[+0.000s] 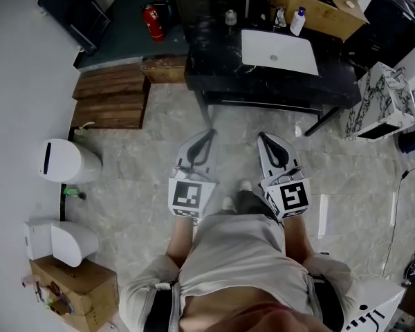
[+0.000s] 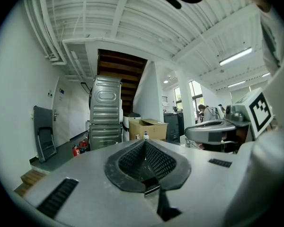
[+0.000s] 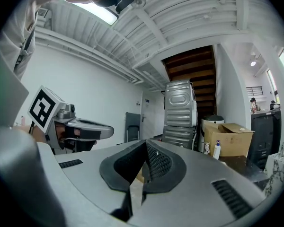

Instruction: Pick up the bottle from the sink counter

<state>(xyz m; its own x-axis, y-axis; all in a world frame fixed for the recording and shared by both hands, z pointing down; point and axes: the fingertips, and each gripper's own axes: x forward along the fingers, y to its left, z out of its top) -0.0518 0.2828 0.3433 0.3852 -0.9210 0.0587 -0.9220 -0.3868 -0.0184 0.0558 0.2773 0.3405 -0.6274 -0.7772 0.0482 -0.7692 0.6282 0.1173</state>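
Left hand-held gripper (image 1: pixel 209 134) and right hand-held gripper (image 1: pixel 263 137) level, jaws pressed together, empty, well short of the table (image 1: pixel 214 69).
We'd part the right one's jaws early, reach past the sink (image 1: pixel 250 44) to the bottle (image 1: pixel 298 21) standing at the table's far right beside the cardboard box (image 1: pixel 334 14), and close on its body.

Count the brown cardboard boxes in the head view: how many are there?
2. One open brown cardboard box stands by the black sink counter, top right; a second box sits on the floor, bottom left. Others may be hidden.

No legible text, labels or numbers anywhere.
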